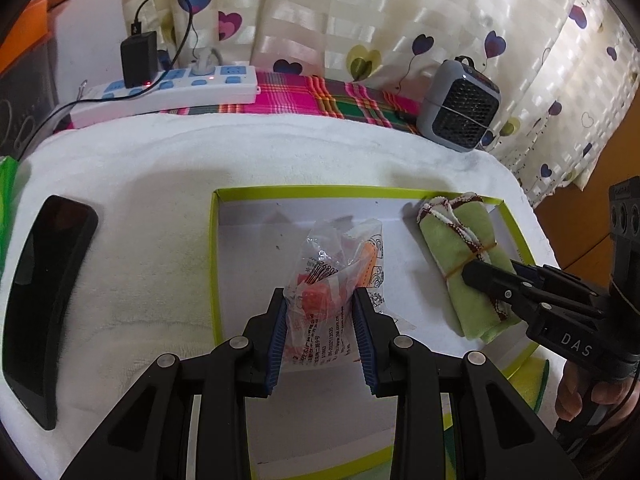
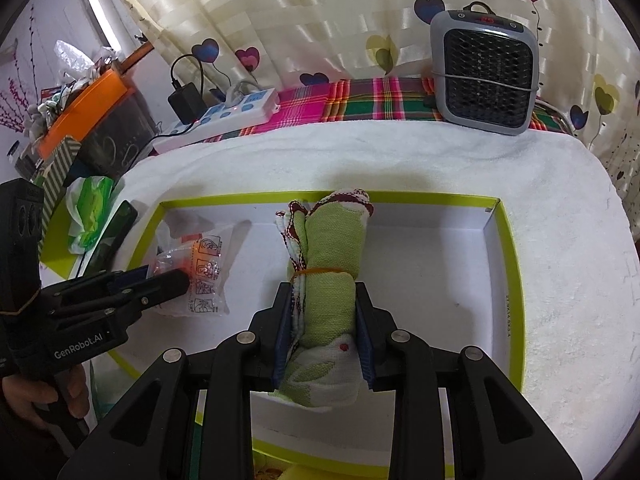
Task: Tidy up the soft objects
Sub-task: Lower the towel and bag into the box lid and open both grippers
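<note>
White towel-covered counter (image 2: 560, 240), heart-print curtain behind. Left to right: black phone (image 1: 44, 300) at 9 o'clock outside the box, plastic packet (image 1: 332, 268) in the left half of the green-rimmed box (image 2: 508, 264), rolled green cloth (image 2: 328, 280) mid-box, right half bare. Left claw (image 1: 320, 300) clamped on packet; right claw (image 2: 324, 292) pads against cloth roll, gripping, both items low inside the box. Judged nearly done: release and pull back left. Crumpled green bag (image 2: 90, 212) at 9 o'clock possibly still to sort. Power strip (image 1: 172, 84) at 11, small heater (image 2: 484, 72) at 1, both clear of the work.
</note>
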`<control>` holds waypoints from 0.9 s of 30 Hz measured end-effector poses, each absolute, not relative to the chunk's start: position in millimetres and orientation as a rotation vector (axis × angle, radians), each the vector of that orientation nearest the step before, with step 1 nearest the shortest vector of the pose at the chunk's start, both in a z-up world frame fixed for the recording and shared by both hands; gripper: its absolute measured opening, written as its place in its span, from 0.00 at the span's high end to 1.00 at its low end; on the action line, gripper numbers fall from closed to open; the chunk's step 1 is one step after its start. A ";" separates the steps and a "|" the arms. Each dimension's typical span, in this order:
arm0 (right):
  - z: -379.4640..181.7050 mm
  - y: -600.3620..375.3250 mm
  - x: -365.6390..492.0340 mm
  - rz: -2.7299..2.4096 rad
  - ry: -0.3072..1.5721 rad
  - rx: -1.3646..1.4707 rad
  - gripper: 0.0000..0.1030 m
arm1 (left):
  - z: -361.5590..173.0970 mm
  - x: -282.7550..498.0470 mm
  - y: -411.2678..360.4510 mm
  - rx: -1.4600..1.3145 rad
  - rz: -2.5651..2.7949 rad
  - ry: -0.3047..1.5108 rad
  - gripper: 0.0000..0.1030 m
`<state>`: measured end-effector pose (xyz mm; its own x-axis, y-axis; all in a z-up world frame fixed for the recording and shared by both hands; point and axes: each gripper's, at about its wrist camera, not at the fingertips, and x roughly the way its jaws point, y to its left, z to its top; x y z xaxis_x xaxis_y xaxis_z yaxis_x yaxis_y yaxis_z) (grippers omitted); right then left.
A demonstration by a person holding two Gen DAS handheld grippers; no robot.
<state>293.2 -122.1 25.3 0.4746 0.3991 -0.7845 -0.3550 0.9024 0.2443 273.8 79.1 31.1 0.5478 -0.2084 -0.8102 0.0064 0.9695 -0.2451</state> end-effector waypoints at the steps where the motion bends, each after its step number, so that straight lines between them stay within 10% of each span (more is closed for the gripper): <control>1: 25.1 -121.9 293.6 0.459 0.973 0.052 0.69 | 31.0 274.0 79.2 -0.223 -0.127 0.986 0.71; 27: 37.5 -131.1 282.3 0.450 0.911 0.080 0.40 | 49.8 255.1 75.9 -0.217 -0.133 0.945 0.49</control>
<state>282.3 -131.1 37.5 0.5271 0.4095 -0.7446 -0.3426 0.9043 0.2548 255.1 75.9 49.8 0.5797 -0.2074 -0.7880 0.0183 0.9701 -0.2419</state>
